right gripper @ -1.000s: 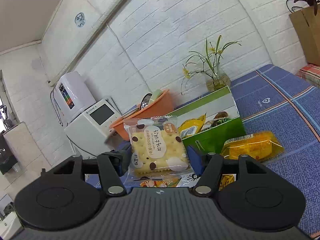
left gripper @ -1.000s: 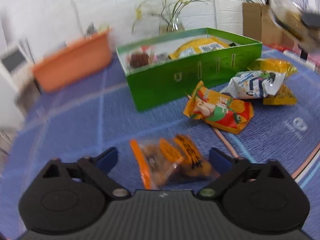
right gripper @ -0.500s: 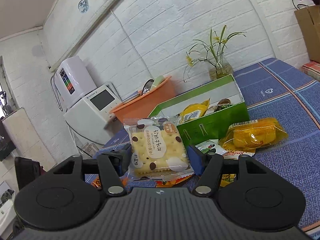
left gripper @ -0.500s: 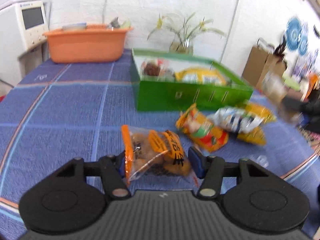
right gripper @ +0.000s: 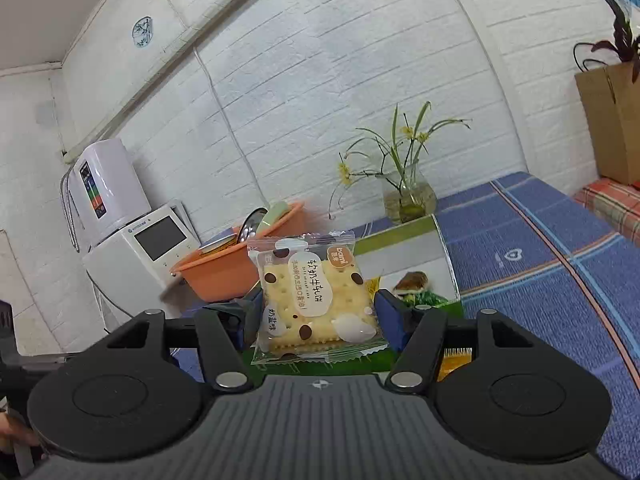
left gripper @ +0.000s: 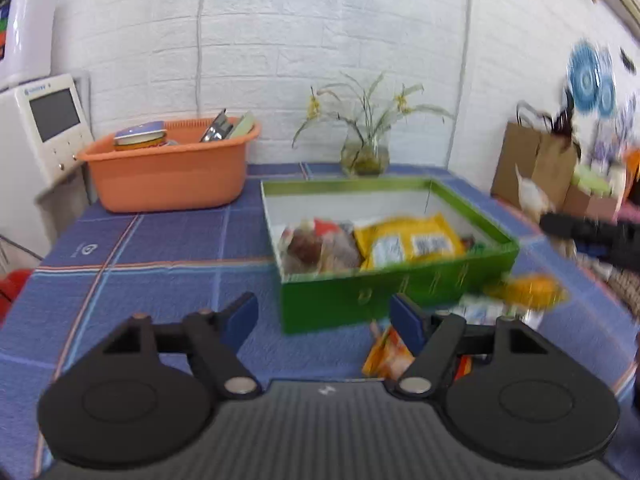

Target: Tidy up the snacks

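R gripper is clamped on the cracker packet, held upright w/ the green box just ahead and below. L gripper has just been opening and is empty (box ahead-right), so R looks nearer the drop.

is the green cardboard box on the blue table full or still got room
Part full. The green cardboard box holds a yellow packet and a brown snack bag at its near end; the far end shows bare white floor.

Black ribbed left gripper and right gripper, apparently blue-padded, silver pivot screws.
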`<state>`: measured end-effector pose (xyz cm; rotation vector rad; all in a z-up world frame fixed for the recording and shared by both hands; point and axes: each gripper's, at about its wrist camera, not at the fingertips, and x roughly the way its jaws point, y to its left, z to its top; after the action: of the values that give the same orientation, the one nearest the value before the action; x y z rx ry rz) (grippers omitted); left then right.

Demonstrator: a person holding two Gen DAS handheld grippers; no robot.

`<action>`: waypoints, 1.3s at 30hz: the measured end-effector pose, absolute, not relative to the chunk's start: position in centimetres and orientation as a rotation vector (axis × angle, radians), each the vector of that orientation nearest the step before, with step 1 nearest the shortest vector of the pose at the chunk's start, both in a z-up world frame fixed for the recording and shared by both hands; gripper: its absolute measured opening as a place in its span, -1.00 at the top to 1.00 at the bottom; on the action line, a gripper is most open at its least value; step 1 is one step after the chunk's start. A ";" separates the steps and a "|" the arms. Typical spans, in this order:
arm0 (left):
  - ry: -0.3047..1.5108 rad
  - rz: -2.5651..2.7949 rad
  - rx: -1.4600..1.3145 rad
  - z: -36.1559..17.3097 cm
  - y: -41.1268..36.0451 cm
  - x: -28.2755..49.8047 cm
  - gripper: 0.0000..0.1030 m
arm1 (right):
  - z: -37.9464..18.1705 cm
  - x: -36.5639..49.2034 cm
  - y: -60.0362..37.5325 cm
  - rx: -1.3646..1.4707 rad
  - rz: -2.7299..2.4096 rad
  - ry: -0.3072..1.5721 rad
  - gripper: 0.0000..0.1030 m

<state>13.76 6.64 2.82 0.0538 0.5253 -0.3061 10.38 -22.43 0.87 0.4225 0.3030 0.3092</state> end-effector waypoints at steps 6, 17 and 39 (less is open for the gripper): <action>0.493 -0.395 0.397 -0.9 6.1 10.1 -0.94 | 0.4 9.5 -22.6 0.486 0.361 0.339 -0.93; 0.744 -0.421 0.299 -4.1 4.7 14.2 -0.97 | 0.4 8.4 -21.4 0.445 0.412 0.343 -0.93; 0.533 -0.345 -0.128 3.7 7.9 13.8 0.04 | 2.9 8.3 -21.4 0.349 0.323 0.198 -0.93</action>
<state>13.78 7.86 3.75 -0.1281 0.5327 -0.3448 8.29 -21.37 2.88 0.3487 0.1980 0.3226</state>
